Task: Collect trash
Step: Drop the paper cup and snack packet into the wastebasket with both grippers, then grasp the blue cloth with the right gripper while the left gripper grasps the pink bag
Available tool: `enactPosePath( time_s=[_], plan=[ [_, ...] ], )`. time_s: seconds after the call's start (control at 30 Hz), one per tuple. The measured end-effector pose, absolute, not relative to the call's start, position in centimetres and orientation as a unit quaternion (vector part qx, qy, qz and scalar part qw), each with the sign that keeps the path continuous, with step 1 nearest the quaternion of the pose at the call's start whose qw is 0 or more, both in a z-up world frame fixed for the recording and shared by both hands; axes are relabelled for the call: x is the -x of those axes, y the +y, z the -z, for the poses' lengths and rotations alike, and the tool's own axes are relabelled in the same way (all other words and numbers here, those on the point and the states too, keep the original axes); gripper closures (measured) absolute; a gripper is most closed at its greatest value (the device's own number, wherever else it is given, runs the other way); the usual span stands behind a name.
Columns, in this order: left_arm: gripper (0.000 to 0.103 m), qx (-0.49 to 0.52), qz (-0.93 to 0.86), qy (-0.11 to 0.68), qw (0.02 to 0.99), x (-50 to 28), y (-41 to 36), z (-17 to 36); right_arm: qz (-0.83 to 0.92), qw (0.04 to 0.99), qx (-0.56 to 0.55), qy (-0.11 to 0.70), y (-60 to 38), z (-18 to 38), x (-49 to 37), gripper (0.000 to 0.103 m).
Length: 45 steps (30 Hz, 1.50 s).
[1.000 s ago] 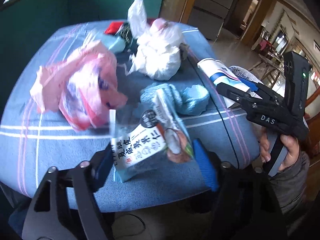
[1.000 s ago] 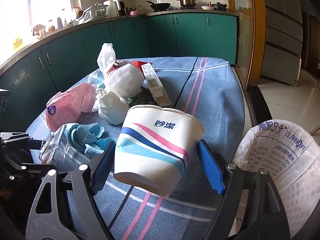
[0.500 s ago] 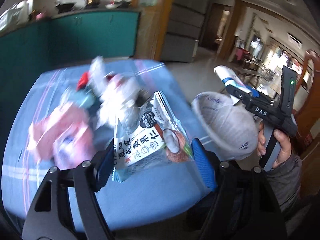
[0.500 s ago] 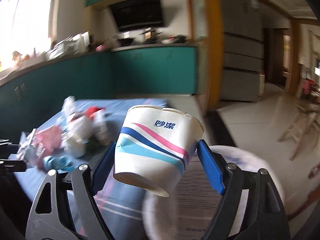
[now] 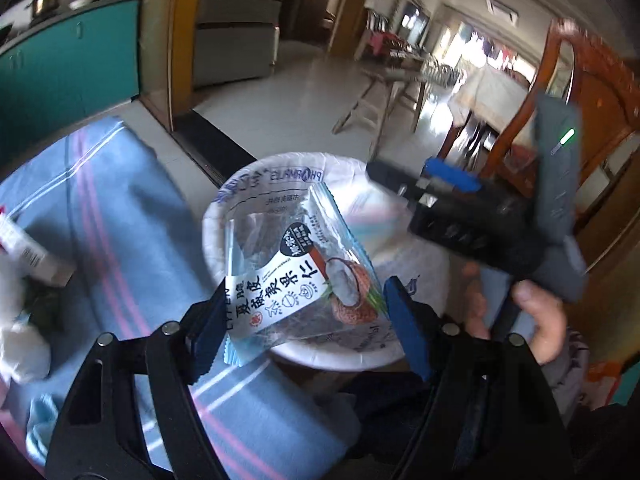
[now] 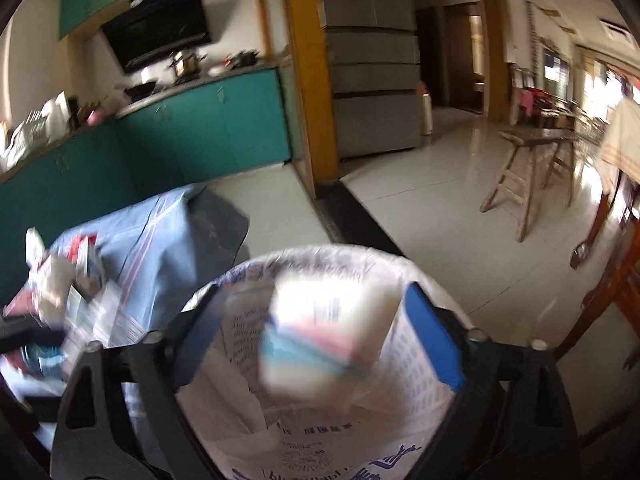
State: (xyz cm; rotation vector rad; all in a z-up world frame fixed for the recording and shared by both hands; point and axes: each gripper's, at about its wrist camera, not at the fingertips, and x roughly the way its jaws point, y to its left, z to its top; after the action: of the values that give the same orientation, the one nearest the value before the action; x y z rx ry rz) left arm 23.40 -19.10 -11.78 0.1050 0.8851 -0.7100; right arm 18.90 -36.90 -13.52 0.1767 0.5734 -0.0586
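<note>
My left gripper point(image 5: 304, 320) is shut on a clear snack wrapper point(image 5: 298, 280) with white label and coconut picture, held over the rim of a white-lined trash bin point(image 5: 276, 172). My right gripper point(image 6: 316, 336) is open above the same bin point(image 6: 320, 432); a striped paper cup point(image 6: 320, 340), blurred, is loose between its fingers and dropping into the bag. The right gripper also shows in the left wrist view point(image 5: 472, 208), held by a hand over the far side of the bin.
A blue striped tablecloth point(image 5: 100, 208) covers the table left of the bin, with white bags point(image 5: 20, 344) and a small box point(image 5: 28, 252) on it. Teal cabinets point(image 6: 180, 136), a wooden stool point(image 6: 528, 168) and tiled floor lie beyond.
Both grippers swung right from the table to the bin. The right gripper opened and let the paper cup go; it is falling. The left still holds the wrapper.
</note>
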Motion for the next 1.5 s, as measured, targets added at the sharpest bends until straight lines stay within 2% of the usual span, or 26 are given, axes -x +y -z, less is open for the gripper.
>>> enactPosePath(
  time_s=[0.17, 0.4, 0.5, 0.67, 0.83, 0.97, 1.07, 1.17, 1.23, 1.3, 1.33, 1.5],
  plan=[
    [0.011, -0.058, 0.341, 0.411, 0.844, -24.1, -21.2, 11.9, 0.033, 0.955, -0.14, 0.26, -38.5, 13.1, -17.9, 0.005],
    [0.008, -0.11, 0.278, 0.369, 0.88, -23.7, -17.6, 8.9, 0.019, 0.949, -0.16, 0.272, -38.2, 13.6, -18.3, 0.004],
    [0.008, -0.133, 0.207, 0.33, 0.911, -23.8, -13.1, 6.9, 0.002, 0.948, -0.147, 0.283, -36.7, 13.9, -18.9, 0.004],
    [0.005, -0.096, 0.08, 0.287, 0.95, -24.2, -3.8, 5.1, -0.093, 0.949, -0.081, 0.289, -30.7, 14.0, -19.1, 0.004],
    [0.005, -0.016, -0.034, 0.307, 0.951, -26.2, 4.8, 5.0, -0.262, 0.907, 0.015, 0.33, -19.1, 15.0, -19.3, 0.004],
    [0.005, -0.005, -0.064, 0.307, 0.949, -25.3, 8.6, 5.1, -0.365, 0.856, 0.09, 0.354, -10.4, 15.0, -19.0, 0.004],
    [0.004, -0.003, -0.072, 0.325, 0.943, -25.2, 10.9, 5.7, -0.409, 0.831, 0.134, 0.354, -6.2, 14.8, -18.3, 0.004],
    [0.004, 0.04, -0.059, 0.359, 0.931, -24.9, 13.3, 7.1, -0.425, 0.818, 0.149, 0.357, -3.8, 15.6, -18.3, 0.004],
    [0.004, 0.072, -0.047, 0.383, 0.92, -25.2, 14.3, 8.2, -0.418, 0.819, 0.144, 0.366, -2.9, 16.6, -18.7, 0.019],
    [0.004, 0.087, -0.043, 0.397, 0.913, -25.2, 14.9, 9.0, -0.417, 0.816, 0.131, 0.378, -2.7, 17.1, -19.1, 0.053],
    [0.004, 0.086, -0.048, 0.402, 0.91, -25.2, 15.0, 9.3, -0.417, 0.813, 0.126, 0.386, -2.6, 17.4, -19.4, 0.059],
    [0.004, 0.052, -0.043, 0.416, 0.907, -25.2, 13.9, 9.9, -0.416, 0.822, 0.089, 0.379, -4.7, 16.7, -19.3, 0.06]
  ],
)
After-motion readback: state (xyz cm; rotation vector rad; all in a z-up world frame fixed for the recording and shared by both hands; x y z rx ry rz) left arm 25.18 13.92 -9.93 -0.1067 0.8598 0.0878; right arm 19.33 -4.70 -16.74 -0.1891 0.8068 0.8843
